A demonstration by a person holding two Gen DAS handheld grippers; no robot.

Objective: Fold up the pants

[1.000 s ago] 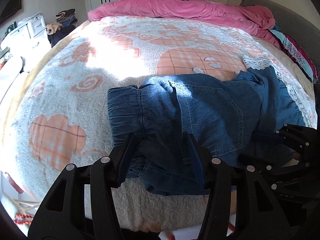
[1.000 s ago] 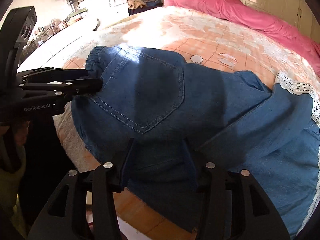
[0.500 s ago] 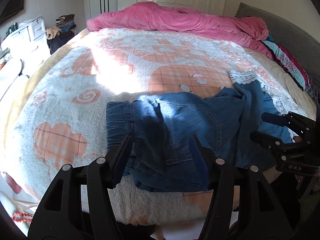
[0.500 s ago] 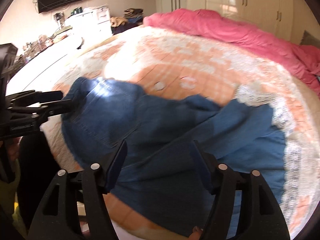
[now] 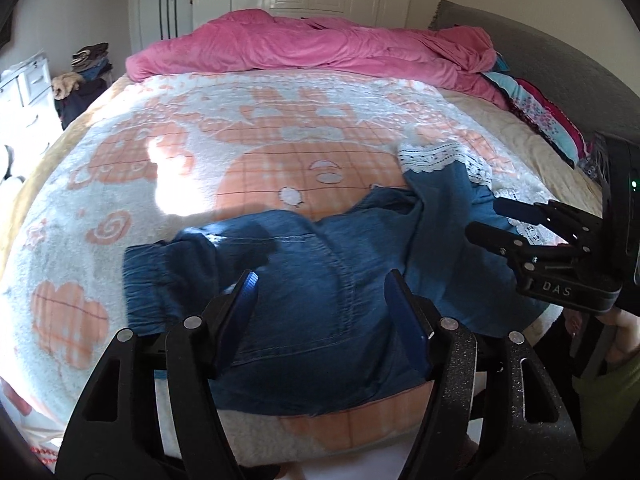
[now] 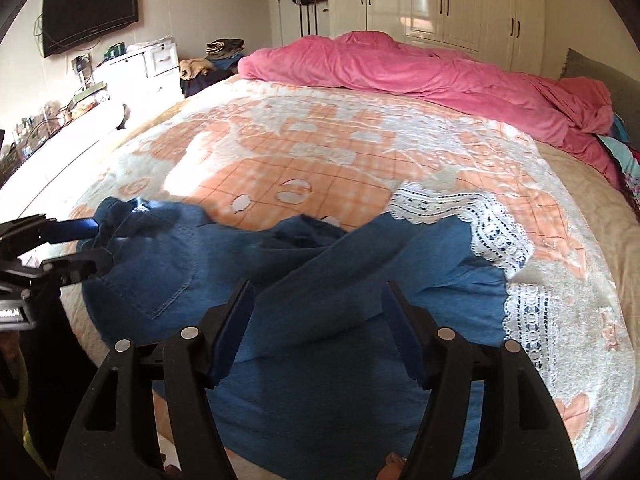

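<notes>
Both grippers pulled back, jaws released, pants [image 5: 320, 300] crumpled on bed [image 5: 160, 160]

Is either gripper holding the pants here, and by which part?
Nothing is held: the left gripper and right gripper are both open above the denim pants.

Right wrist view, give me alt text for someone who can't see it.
Blue denim pants with white lace hems lie loosely bunched on a peach-and-white blanket, framed by the open right gripper. The left gripper reaches in at the waistband, open. A pink duvet is heaped at the far edge of the bed.
</notes>
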